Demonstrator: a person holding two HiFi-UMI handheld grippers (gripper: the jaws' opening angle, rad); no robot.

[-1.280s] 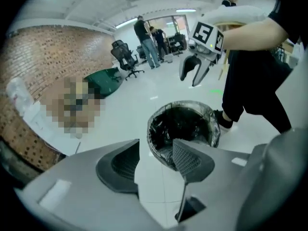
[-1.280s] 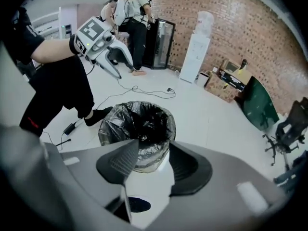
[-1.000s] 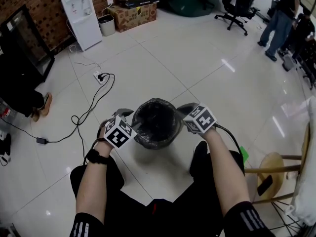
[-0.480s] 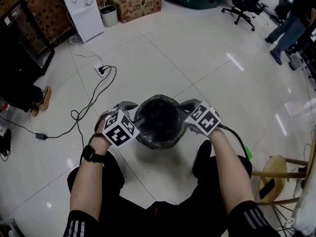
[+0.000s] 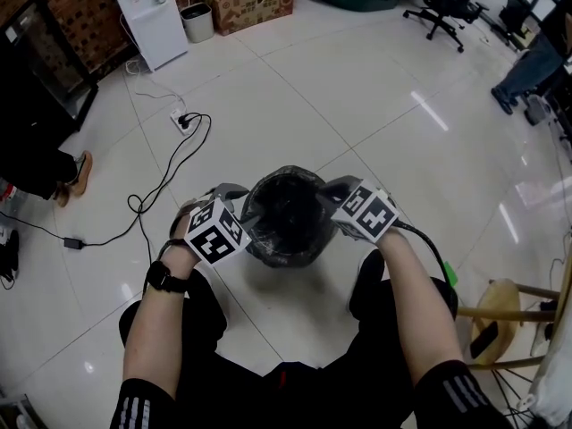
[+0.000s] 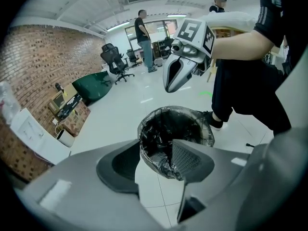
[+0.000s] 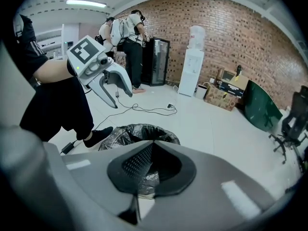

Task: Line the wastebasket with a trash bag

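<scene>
A round wastebasket (image 5: 288,256) stands on the tiled floor between the person's feet, with a black trash bag (image 5: 286,213) inside and its film folded over the rim. My left gripper (image 5: 239,202) hovers at the left rim, jaws open. In its own view (image 6: 156,143) the near bag rim (image 6: 163,163) shows in the gap and neither pad presses on it. My right gripper (image 5: 323,202) is shut, with its tips (image 7: 153,143) over the near edge of the bag (image 7: 139,130). Whether they pinch film is hidden. Each gripper shows in the other's view: right (image 6: 168,86), left (image 7: 121,99).
A power strip with black cables (image 5: 183,125) lies on the floor to the left. A wooden stool (image 5: 496,315) stands at the right, close to my right arm. A white cabinet (image 5: 147,12), cardboard boxes (image 5: 250,3), an office chair (image 5: 442,7) and a standing person (image 5: 536,61) are further off.
The right gripper has edged slightly in towards the basket's right rim, and both wrists have rolled a little. The left gripper stays open at the left rim. The basket has not moved.
</scene>
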